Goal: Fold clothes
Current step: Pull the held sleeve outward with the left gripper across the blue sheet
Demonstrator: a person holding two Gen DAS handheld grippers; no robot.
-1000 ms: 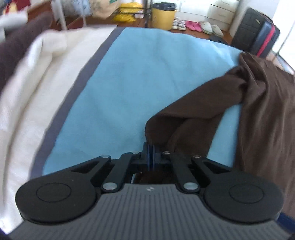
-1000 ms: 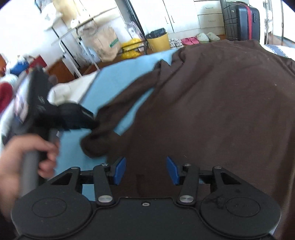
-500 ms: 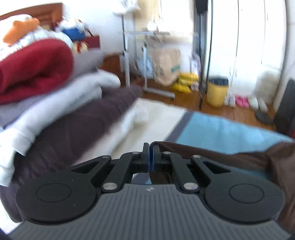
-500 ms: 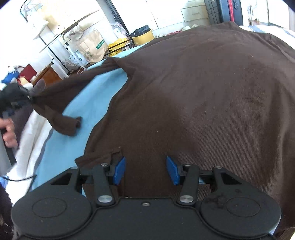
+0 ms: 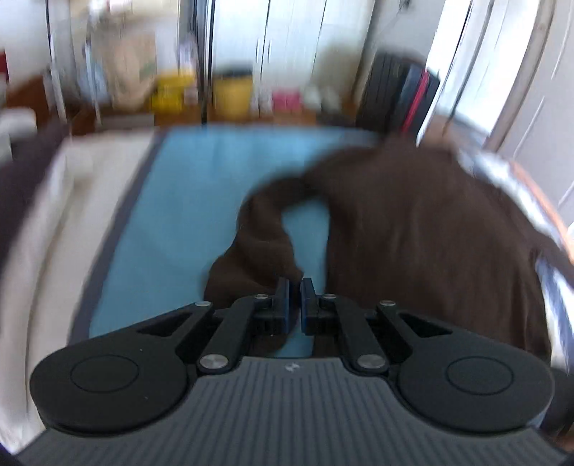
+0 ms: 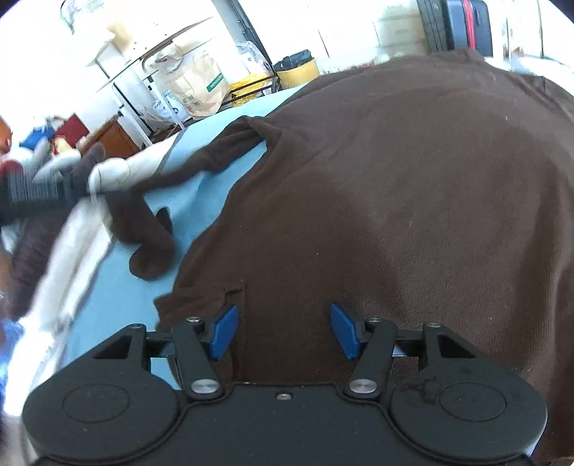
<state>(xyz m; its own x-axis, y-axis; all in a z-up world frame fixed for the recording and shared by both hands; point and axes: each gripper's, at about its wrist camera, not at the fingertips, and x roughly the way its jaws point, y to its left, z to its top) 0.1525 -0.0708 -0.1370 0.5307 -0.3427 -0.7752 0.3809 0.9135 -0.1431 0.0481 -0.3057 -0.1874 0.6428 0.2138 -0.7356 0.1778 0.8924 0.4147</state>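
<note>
A dark brown long-sleeved shirt lies spread on a light blue sheet. Its left sleeve stretches out to the left and droops onto the sheet. In the blurred left wrist view the sleeve runs down to my left gripper, whose fingers stand slightly parted with blue sheet showing in the gap; the cuff lies against the left finger. The left gripper also shows in the right wrist view, beside the sleeve. My right gripper is open, hovering just above the shirt's lower hem.
A cream blanket and dark folded fabric lie left of the sheet. Beyond the bed stand a yellow bin, a paper bag, a dark suitcase and a metal rack.
The left gripper swung back from facing the pile of blankets to facing down the bed, and its fingers have parted slightly on the sleeve. The sleeve now droops lower. The right gripper stays open over the hem.
</note>
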